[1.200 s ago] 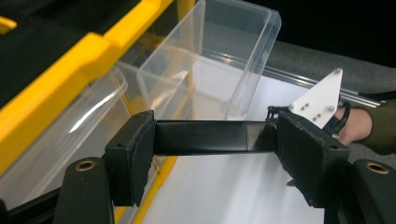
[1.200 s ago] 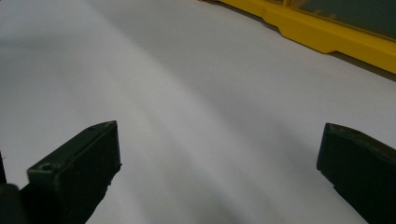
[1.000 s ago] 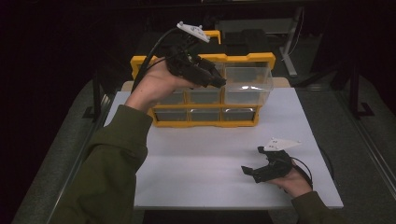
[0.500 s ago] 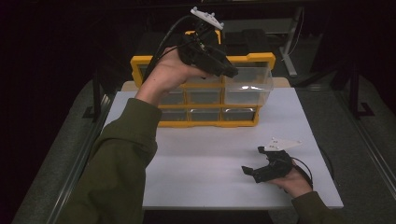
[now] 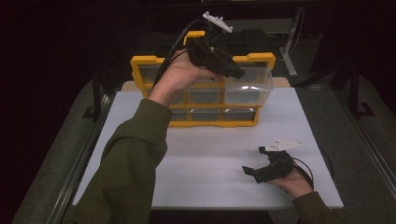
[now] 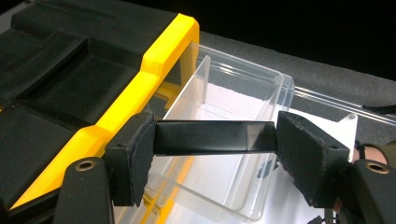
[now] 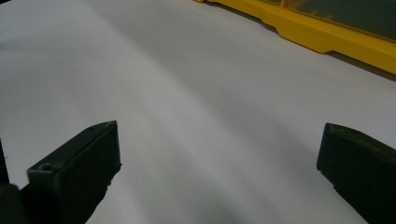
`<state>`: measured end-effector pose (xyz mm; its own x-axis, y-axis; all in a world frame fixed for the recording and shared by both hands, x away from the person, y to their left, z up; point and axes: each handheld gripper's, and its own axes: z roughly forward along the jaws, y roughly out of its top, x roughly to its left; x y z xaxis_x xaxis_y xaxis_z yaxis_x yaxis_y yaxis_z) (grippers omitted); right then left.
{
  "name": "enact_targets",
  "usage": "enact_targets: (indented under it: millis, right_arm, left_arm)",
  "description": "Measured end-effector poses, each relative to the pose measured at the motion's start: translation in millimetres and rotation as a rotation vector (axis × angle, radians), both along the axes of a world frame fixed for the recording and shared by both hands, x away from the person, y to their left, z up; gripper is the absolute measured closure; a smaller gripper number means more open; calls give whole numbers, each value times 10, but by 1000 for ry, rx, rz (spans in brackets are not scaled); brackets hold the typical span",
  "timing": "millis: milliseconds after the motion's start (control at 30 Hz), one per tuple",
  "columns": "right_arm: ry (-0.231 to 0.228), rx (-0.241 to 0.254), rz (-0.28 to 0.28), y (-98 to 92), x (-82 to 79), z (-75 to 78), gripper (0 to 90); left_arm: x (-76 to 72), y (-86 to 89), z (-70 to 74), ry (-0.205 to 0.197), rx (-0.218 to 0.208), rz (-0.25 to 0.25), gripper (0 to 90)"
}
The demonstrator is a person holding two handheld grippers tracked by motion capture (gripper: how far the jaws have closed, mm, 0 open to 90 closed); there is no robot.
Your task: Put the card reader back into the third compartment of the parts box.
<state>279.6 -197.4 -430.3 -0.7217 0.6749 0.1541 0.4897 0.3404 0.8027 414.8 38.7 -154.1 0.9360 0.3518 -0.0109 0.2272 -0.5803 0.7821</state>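
left gripper (image 6: 212, 140) is clamped end to end on a flat black bar (image 6: 205, 136), held level above the pulled-out clear drawer (image 6: 233, 140) at the top right of the yellow organizer (image 5: 154, 63). right gripper (image 5: 256, 171) rests low on the white table (image 5: 210, 154), jaws apart and empty, well clear of the cabinet. judged step: carrying the bar to the drawer. next move calls for lowering inside the drawer walls, then parting the jaws.
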Motion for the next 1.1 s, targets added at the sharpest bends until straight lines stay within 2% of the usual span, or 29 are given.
enact_targets:
  millis: [533, 1100]
  right_arm:
    - [2, 1, -1, -5, -1, -5, 0]
    - [4, 1, -1, -6, -1, -7, 0]
  left_arm:
    - [65, -77, -162, 13, 8, 14, 303]
    - [37, -86, -152, 0, -31, 6, 302]
